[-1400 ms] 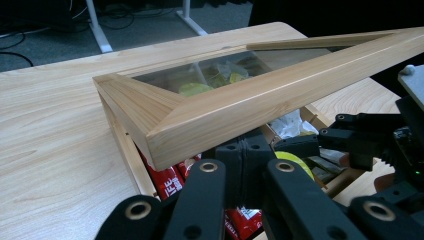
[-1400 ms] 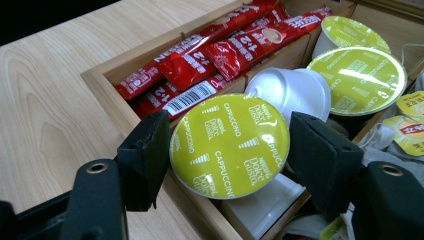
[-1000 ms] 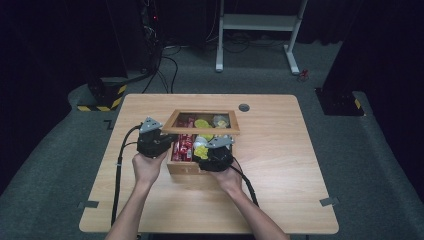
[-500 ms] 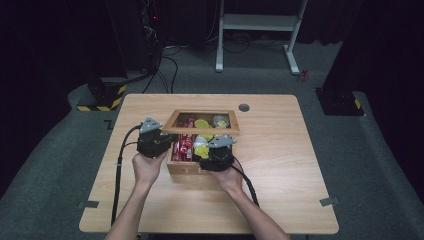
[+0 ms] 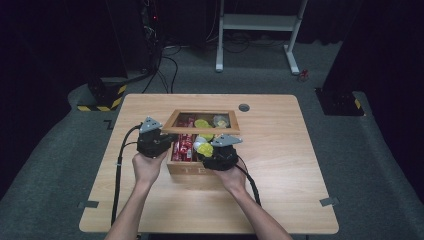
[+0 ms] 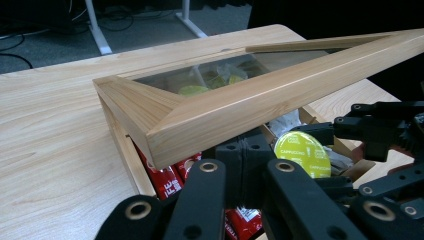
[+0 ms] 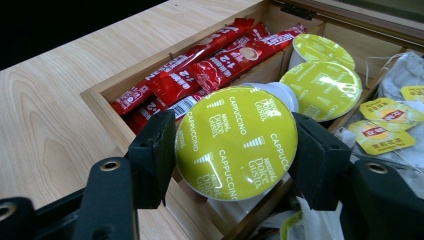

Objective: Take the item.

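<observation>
We see a light wooden table (image 5: 280, 200) with a wooden box (image 5: 192, 168) near its middle, its glass-paned lid (image 6: 240, 107) raised and tilted above the open compartments. In the high view the left gripper (image 5: 159, 143) sits at the box's left edge, under the lid's near-left corner; in the left gripper view its black jaws are pressed together right beneath the lid's wooden frame, though we cannot tell whether they touch the frame. The right gripper (image 7: 235, 145) sits over the near side of the box, and its two jaws pinch a capsule (image 7: 235, 142) with a lime-green foil top printed "Cappuccino", one pad on each side of its rim, holding it just above the compartments. Behind it, inside the box, two more green-topped capsules (image 7: 322, 87) lie one behind the other in the middle compartment. Red stick sachets (image 7: 200, 70) fill the long compartment to their left, and teabags with yellow tags (image 7: 382, 132) lie in the compartment to the right.
</observation>
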`<state>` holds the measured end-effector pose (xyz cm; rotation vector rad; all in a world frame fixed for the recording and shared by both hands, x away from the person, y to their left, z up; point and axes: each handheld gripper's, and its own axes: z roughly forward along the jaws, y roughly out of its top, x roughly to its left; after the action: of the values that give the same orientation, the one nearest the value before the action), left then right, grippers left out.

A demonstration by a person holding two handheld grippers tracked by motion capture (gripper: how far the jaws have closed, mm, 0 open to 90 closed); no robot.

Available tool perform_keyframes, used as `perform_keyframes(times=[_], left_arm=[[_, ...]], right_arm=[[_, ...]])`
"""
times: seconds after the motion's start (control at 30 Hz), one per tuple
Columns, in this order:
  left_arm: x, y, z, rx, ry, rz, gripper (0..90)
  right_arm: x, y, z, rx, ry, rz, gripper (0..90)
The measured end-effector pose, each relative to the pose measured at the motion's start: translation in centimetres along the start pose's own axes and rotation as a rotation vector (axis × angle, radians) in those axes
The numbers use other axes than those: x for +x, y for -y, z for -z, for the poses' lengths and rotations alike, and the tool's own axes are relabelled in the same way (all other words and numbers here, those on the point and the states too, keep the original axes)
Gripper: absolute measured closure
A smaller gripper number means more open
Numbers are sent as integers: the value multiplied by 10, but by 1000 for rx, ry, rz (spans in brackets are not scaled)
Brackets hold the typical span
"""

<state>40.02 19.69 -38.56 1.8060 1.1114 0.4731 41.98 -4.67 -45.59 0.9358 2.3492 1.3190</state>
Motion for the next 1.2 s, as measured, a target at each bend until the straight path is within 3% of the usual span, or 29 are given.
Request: perform_keyframes(times=[0.53,1.2], left_arm=[[-1,0,-2,0,-1,0,892],[-1,0,-2,0,-1,3,892]], right_arm=[[-10,1,16,-12,3,-32,402],[-19,2,33,-23,15,-38,402]])
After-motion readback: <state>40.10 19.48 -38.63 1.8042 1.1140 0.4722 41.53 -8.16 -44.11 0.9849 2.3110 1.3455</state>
